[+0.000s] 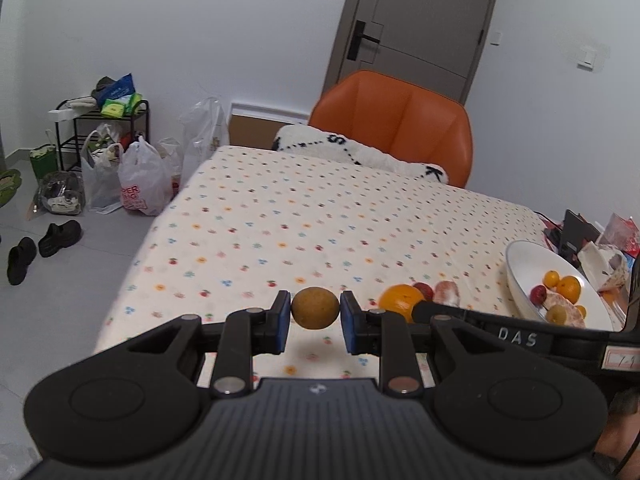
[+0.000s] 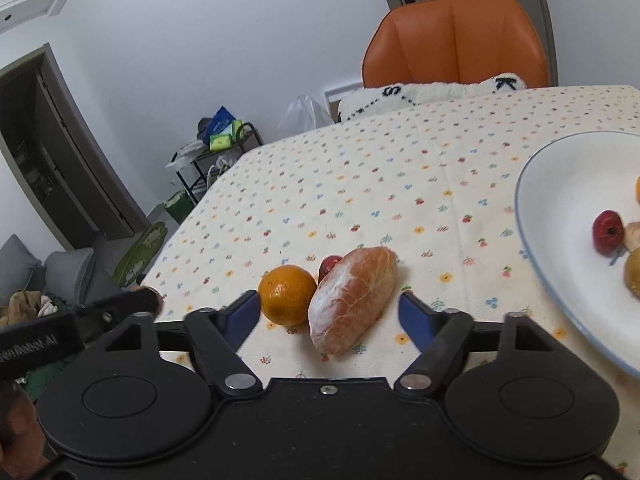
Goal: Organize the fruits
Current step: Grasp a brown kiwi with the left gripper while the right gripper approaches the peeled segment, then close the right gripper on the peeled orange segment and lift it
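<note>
left gripper (image 1: 315, 311) clamps the brown fruit (image 1: 315, 307) above the desk (image 1: 280, 220); white bowl (image 1: 520, 276) waits at three o'clock. right gripper (image 2: 327, 312) spread wide around the peeled segment (image 2: 352, 300). carry level, release low inside the rim.

My table (image 1: 304, 216), cream cloth w/ small fruit/flower print. On it: orange (image 2: 286, 295), peeled pomelo segment (image 2: 352, 300) touching it, small red fruit (image 2: 329, 263) just behind both. White plate (image 2: 560, 184) at right edge, holds fruit. Clutter at far right corner.
</note>
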Motion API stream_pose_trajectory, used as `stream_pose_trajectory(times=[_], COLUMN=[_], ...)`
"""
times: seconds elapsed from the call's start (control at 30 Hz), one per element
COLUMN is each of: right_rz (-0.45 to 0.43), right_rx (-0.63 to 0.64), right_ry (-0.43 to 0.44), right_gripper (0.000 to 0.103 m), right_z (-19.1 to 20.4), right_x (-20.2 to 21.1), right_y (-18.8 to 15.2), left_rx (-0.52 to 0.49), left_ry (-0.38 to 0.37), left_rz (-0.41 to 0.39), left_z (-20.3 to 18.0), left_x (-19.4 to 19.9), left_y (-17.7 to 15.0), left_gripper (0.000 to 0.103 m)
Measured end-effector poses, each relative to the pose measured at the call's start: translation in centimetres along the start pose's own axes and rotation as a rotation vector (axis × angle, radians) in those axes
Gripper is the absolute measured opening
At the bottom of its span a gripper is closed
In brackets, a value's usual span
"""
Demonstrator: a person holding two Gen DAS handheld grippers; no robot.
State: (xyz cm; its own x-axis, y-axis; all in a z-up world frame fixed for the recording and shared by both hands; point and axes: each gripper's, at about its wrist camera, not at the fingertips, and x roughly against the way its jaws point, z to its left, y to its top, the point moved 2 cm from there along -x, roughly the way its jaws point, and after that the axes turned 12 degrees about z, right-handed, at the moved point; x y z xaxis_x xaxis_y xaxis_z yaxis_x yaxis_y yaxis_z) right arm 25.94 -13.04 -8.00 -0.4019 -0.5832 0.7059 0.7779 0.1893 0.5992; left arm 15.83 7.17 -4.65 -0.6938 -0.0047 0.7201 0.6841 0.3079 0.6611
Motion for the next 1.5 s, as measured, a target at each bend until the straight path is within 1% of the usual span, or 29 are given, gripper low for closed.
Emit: stream_pose_trajectory(times=[0.07,0.13,0.17,0.2,0.3,0.4,0.7,0.73,0.77,0.87,0.97,1.03,1.07,1.1,1.17,1.3,1.4,1.43,1.47,1.5], right_rz=[0.001,0.006,0.013,0.023,0.036,0.034,0.026,0.024,0.022,0.012,0.001,0.005,0.004,-0.005,-0.008,0.009,0.023,0.014,0.012,0.010], right_rx=[0.005,0.024,0.032,0.036,0.051,0.063,0.059,0.055,0.050,0.031,0.021,0.010,0.001,0.001,0.012,0.047,0.085,0.103,0.117,0.130], right_ry=[0.010,0.012,0.023,0.019,0.034,0.029,-0.006,-0.011,-0.016,-0.024,-0.023,-0.028,-0.029,-0.029,-0.035,-0.029,-0.053,-0.064,-0.077,-0.093], right_gripper=[0.058,0.051,0.040,0.027,0.021,0.017,0.014,0.013,0.008,0.009,0.018,0.033,0.050,0.059,0.061,0.061,0.061,0.060,0.055,0.046], right_z=[0.0,0.1,0.1,0.1,0.0,-0.2,-1.8,-2.1,-2.4,-2.9,-3.2,-3.2,-3.2,-3.1,-2.9,-2.1,-1.6,-1.4,-1.2,-1.0], right_x=[-0.1,0.1,0.2,0.3,0.7,1.5,4.0,4.3,4.6,5.2,5.3,5.0,4.7,4.6,4.2,2.7,1.6,1.4,1.2,1.1], right_y=[-0.1,-0.3,-0.3,-0.4,-0.6,-0.9,-2.3,-2.3,-2.4,-2.5,-2.4,-2.2,-2.0,-2.0,-1.7,-1.1,-1.0,-1.0,-1.0,-1.0], left_rx=[0.004,0.003,0.001,-0.001,-0.006,-0.017,-0.041,-0.043,-0.043,-0.045,-0.048,-0.049,-0.049,-0.048,-0.042,-0.030,-0.034,-0.038,-0.039,-0.038], left_ry=[0.007,0.006,0.006,0.004,-0.004,-0.011,-0.037,-0.038,-0.041,-0.049,-0.054,-0.054,-0.053,-0.052,-0.047,-0.038,-0.038,-0.038,-0.035,-0.034], left_rz=[0.002,0.005,0.006,0.007,0.008,0.006,0.003,0.004,0.006,0.008,0.009,0.014,0.016,0.018,0.022,0.033,0.033,0.030,0.029,0.029], left_z=[0.2,0.1,0.0,-0.1,-0.6,-1.3,-2.8,-2.8,-3.0,-3.2,-3.3,-3.3,-3.3,-3.2,-3.0,-2.6,-2.7,-2.7,-2.7,-2.7], left_x=[-0.1,-0.1,-0.2,-0.2,-0.3,-0.3,-0.3,-0.4,-0.5,-0.7,-0.8,-0.9,-1.0,-1.1,-1.3,-1.9,-2.1,-2.1,-2.1,-2.1], left_y=[0.1,0.1,0.1,0.0,0.1,0.1,-0.1,-0.2,-0.2,-0.3,-0.4,-0.4,-0.5,-0.5,-0.4,-0.1,0.1,0.2,0.2,0.3], left_gripper=[0.025,0.025,0.025,0.025,0.025,0.025,0.025,0.025,0.025,0.025,0.025,0.025,0.025,0.025,0.025,0.025,0.025,0.025,0.025,0.025])
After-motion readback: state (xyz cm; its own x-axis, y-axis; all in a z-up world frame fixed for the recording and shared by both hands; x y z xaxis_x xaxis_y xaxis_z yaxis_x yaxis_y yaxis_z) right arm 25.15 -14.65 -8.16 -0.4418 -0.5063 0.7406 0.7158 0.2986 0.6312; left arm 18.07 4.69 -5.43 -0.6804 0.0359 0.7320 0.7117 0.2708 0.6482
